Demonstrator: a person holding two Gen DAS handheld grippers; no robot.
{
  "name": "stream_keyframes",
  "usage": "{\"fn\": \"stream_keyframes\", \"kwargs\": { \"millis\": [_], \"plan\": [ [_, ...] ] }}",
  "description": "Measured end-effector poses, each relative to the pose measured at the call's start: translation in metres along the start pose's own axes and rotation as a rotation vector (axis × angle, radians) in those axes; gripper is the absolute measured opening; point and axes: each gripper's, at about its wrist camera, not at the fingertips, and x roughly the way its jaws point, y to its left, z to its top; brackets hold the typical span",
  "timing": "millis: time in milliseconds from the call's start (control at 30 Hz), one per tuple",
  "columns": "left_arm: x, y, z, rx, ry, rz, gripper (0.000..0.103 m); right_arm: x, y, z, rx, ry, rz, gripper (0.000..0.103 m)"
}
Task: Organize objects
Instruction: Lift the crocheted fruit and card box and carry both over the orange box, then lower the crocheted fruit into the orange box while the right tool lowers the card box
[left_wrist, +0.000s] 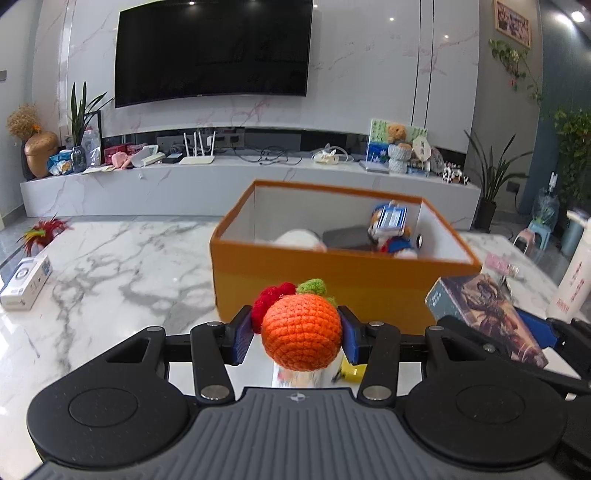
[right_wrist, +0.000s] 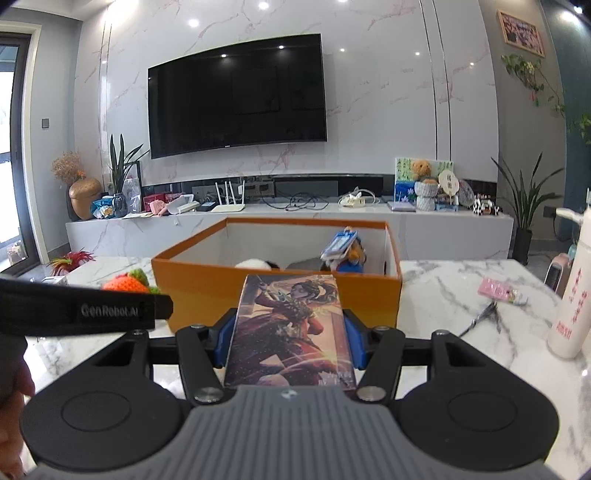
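Observation:
My left gripper (left_wrist: 297, 332) is shut on an orange crocheted fruit (left_wrist: 301, 330) with a green top and a red piece beside it, held just in front of the open orange box (left_wrist: 332, 273). My right gripper (right_wrist: 290, 328) is shut on a flat illustrated box (right_wrist: 291, 328), held before the same orange box (right_wrist: 280, 295). The illustrated box also shows in the left wrist view (left_wrist: 487, 314), and the crocheted fruit in the right wrist view (right_wrist: 127, 282). The orange box holds a white plush, a dark item and a blue-and-white toy (left_wrist: 391, 225).
On the marble table lie a white carton (left_wrist: 26, 282) and a red feathery item (left_wrist: 44, 232) at the left, a pink packet (right_wrist: 498, 290), a dark pen-like item (right_wrist: 484, 317) and a white bottle (right_wrist: 570, 306) at the right. A TV shelf stands beyond.

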Motion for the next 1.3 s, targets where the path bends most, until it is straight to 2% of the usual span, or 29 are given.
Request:
{"fn": "stream_keyframes", "kwargs": {
  "millis": [267, 500, 700, 933, 1300],
  "plan": [
    [0.021, 0.013, 0.059, -0.074, -0.073, -0.013, 0.055, 0.022, -0.013, 0.048, -0.01, -0.057, -0.008, 0.06],
    [0.079, 0.014, 0.099, -0.079, -0.063, -0.014, 0.055, 0.079, -0.029, 0.087, 0.044, -0.055, -0.003, 0.06],
    [0.124, 0.018, 0.097, -0.107, 0.006, -0.003, 0.055, 0.127, -0.038, 0.092, 0.105, -0.003, 0.02, 0.06],
    [0.155, 0.015, 0.089, -0.085, 0.075, 0.028, 0.055, 0.171, -0.029, 0.083, 0.083, 0.076, 0.063, 0.06],
    [0.177, 0.013, 0.084, -0.073, 0.161, 0.077, 0.055, 0.199, -0.02, 0.069, 0.069, 0.176, 0.066, 0.06]
  ]
}}
